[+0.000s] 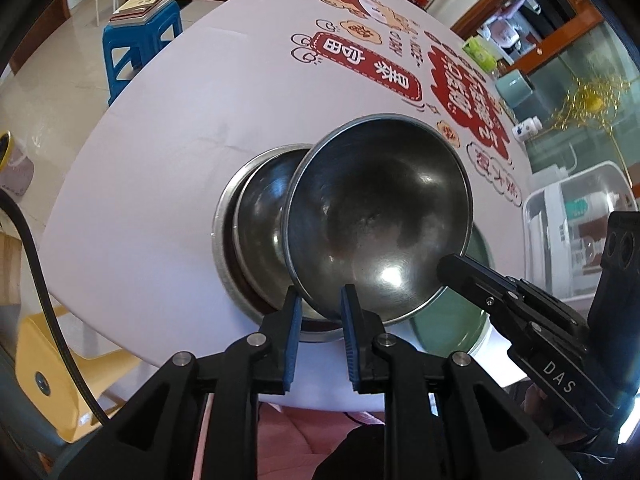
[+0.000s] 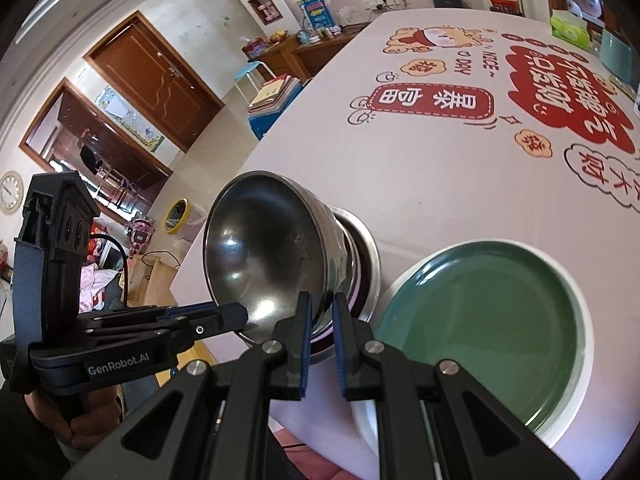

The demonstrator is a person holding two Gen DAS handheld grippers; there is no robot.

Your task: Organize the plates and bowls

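Steel bowl: I have its tilted rim pinched by both tongs.
Left tongs: clamped on near rim.
Right tongs: clamped on the bowl's wall.

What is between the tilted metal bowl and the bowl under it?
Nothing visible. The tilted steel bowl, gripped at its rim by the left hand-held gripper and the right hand-held gripper, leans over the lower steel bowl sitting in a steel plate. The green plate sits beside them.
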